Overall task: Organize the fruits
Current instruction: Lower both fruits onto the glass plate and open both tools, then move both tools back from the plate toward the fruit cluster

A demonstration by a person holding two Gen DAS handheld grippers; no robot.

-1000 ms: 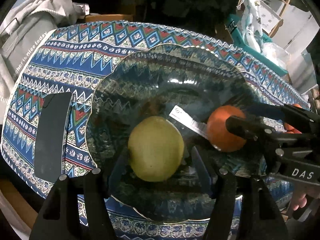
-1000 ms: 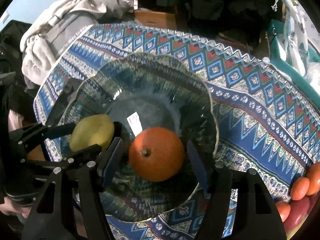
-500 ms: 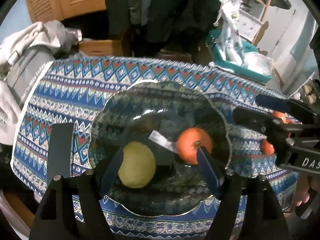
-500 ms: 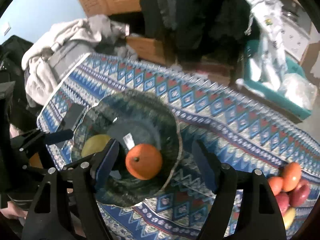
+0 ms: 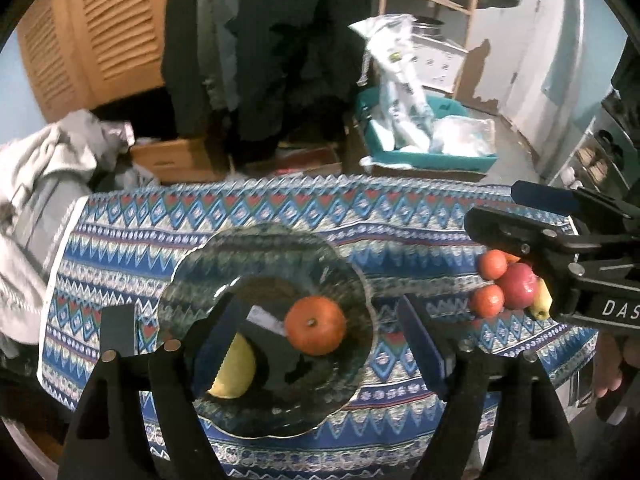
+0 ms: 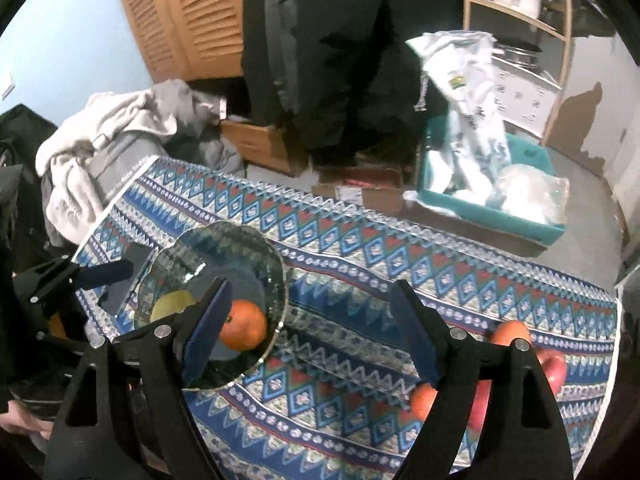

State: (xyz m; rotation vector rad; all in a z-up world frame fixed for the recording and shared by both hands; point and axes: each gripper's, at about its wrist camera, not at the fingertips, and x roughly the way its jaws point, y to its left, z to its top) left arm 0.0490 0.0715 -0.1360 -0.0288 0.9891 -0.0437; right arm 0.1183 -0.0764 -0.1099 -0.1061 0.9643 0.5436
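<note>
A glass bowl point(image 5: 260, 236) point(image 6: 224, 230) stands on the patterned tablecloth point(image 5: 400, 216). It holds an orange point(image 5: 316, 330) point(image 6: 245, 330) and a yellow-green fruit point(image 5: 238, 370) point(image 6: 172, 305). My left gripper point(image 5: 318, 304) hovers high over the bowl, jaws opening, nothing between them. My right gripper point(image 6: 310, 292) hangs over the cloth just right of the bowl, jaws also opening and empty. Each gripper shows in the other's view, right gripper point(image 5: 494, 204), left gripper point(image 6: 96, 268). A pile of loose fruit point(image 5: 508, 284) point(image 6: 516, 336) lies at the cloth's right end.
A flat black slab point(image 5: 118, 330) lies left of the bowl. Grey clothes point(image 5: 48, 168) are heaped off the table's left end. Beyond the far edge sit cardboard boxes point(image 6: 260, 144) and a teal bin point(image 5: 432, 156) with plastic bags. A hand point(image 5: 610, 368) grips the right tool.
Both grippers rose and drew back from the bowl with jaws spreading. The left one stood around the yellow-green fruit, the right around the orange; both fruits stay in the bowl.
</note>
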